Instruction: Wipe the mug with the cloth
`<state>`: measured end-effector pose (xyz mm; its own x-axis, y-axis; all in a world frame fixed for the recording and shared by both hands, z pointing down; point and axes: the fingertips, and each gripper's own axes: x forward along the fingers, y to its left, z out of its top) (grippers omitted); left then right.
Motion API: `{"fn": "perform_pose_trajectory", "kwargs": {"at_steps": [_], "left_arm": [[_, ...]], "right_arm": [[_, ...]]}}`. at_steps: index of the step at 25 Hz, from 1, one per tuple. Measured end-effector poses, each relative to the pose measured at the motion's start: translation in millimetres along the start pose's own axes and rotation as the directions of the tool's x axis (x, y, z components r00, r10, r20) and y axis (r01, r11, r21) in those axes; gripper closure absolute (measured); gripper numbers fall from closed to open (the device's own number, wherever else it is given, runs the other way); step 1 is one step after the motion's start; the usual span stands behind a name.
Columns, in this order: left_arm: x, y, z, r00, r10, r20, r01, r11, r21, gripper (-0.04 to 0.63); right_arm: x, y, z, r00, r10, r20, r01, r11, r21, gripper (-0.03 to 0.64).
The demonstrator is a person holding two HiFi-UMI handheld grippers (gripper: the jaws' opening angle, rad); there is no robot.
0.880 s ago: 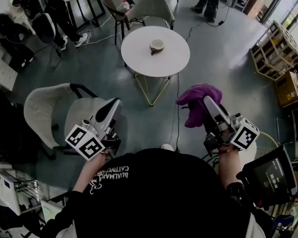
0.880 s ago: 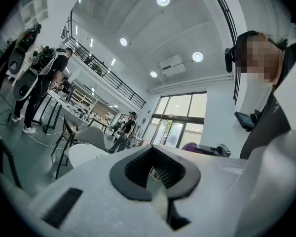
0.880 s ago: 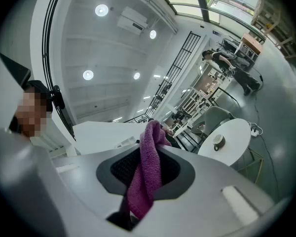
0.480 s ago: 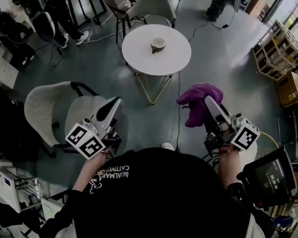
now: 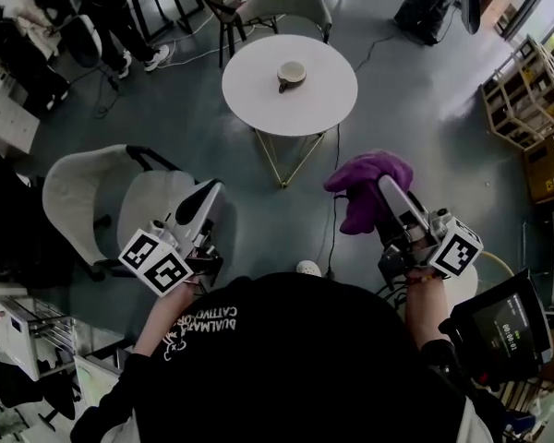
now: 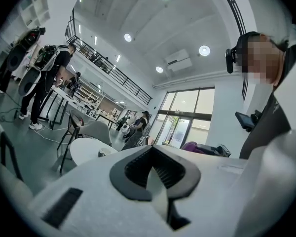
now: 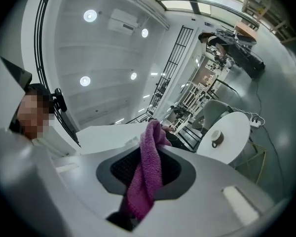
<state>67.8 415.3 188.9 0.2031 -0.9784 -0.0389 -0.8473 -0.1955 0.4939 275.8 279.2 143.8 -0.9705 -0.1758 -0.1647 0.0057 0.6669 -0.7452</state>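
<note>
Two chairs [image 5: 92, 192]: one by your left hand-held gripper [image 5: 207, 194], jaws together, empty; one behind desk [image 5: 328, 100]. Mug [image 5: 291, 74] mid-desk, details unreadable. Right hand-held gripper [image 5: 386, 185] clamps cloth [image 5: 362, 192].

The purple cloth [image 7: 149, 172] is a nubbly knit, the left gripper [image 5: 206, 197] and right gripper [image 5: 386, 190] matt white plastic with dark ribbed pads [image 6: 137, 168], the round counter [image 5: 328, 100] smooth white.

Head view steeply down from overhead, both gripper views low, seemingly near level, all sharing the round table [image 5: 258, 100].
</note>
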Motion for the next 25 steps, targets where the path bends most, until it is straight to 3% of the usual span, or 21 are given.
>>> {"fn": "perform_pose_trajectory", "kwargs": {"at_steps": [8, 13, 19, 25], "left_arm": [[-5.2, -8.0, -8.6, 0.999, 0.036, 0.032, -0.036, 0.999, -0.002, 0.598], [82.1, -21.5, -32.6, 0.995, 0.099, 0.018, -0.099, 0.995, -0.019, 0.598], [109.7, 18.1, -34.1, 0.985, 0.175, -0.008, -0.175, 0.984, -0.039, 0.598], [117.9, 66.8, -13.8, 0.985, 0.174, -0.008, -0.175, 0.984, -0.047, 0.598]], "right_arm": [[-2.1, -5.7, -2.3, 0.998, 0.043, -0.054, -0.043, 0.999, 0.002, 0.548], [-11.3, -77.7, 76.4, 0.994, 0.044, -0.100, -0.046, 0.999, -0.018, 0.548], [27.6, -125.3, 99.4, 0.993, 0.077, -0.088, -0.073, 0.996, 0.047, 0.549], [94.1, -138.9, 87.3, 0.989, 0.112, -0.101, -0.102, 0.990, 0.102, 0.549]]}}
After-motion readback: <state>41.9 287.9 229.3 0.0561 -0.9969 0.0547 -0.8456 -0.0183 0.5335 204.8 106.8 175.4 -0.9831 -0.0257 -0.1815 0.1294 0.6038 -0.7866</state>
